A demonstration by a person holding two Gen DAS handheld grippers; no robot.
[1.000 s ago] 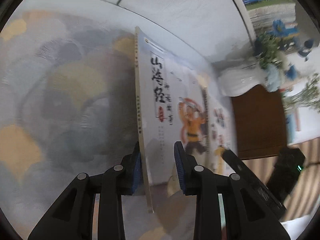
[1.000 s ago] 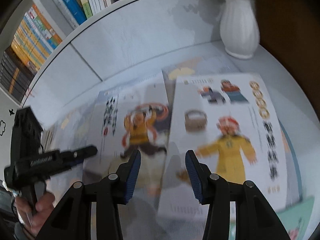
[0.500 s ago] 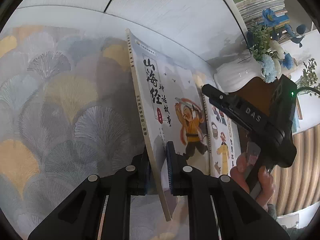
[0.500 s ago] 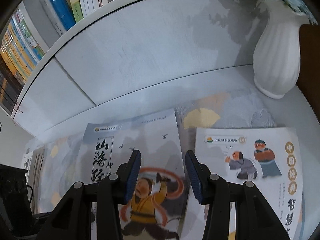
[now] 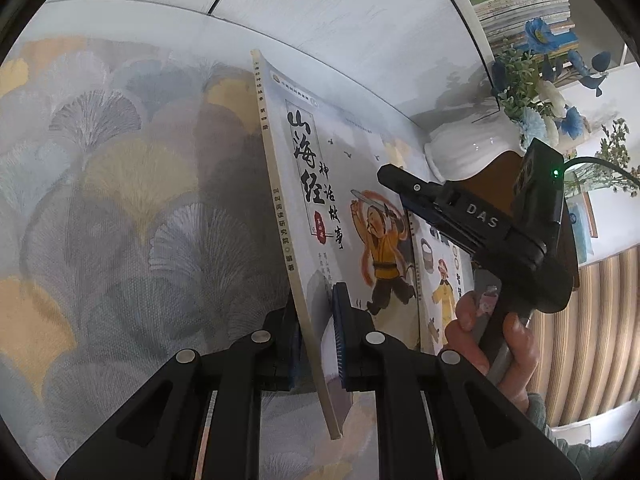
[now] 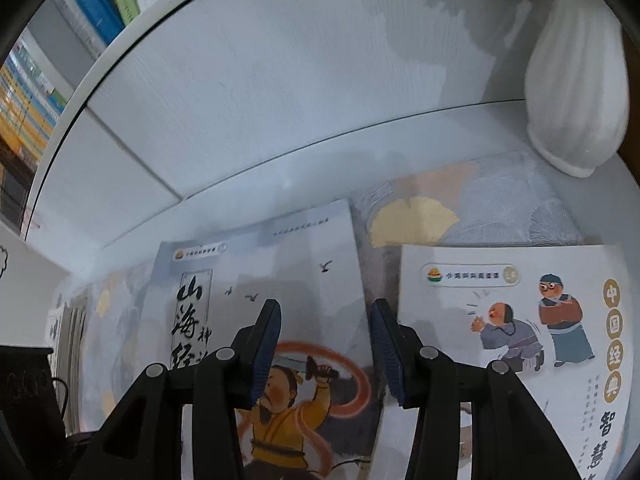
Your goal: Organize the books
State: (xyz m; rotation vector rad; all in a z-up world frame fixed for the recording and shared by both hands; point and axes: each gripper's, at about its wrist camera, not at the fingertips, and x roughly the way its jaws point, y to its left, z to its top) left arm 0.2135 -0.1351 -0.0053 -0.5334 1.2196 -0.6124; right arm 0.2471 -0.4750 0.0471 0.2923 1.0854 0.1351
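Observation:
A thin grey book (image 5: 320, 184) with a picture of a figure in yellow swinging a blade is tilted up on its spine side. My left gripper (image 5: 316, 320) is shut on its near spine edge, one pad on each face. In the right wrist view the same book (image 6: 280, 264) lies below my right gripper (image 6: 324, 332). That gripper is open, above the cover near the book's right edge, with nothing pressed between its pads. A second, white-covered book (image 6: 500, 292) lies flat just to the right. A hand (image 5: 496, 340) holds the right gripper (image 5: 400, 188) over the cover.
The books rest on a cloth (image 5: 120, 184) printed with grey and yellow fan leaves. A white ribbed vase (image 6: 576, 80) with blue flowers stands at the back right against a white panel. Rows of shelved books (image 6: 96, 12) fill the upper left.
My left gripper has closed on the grey book's spine edge, and that edge now stands higher. My right gripper has moved along the covers towards the books' far ends.

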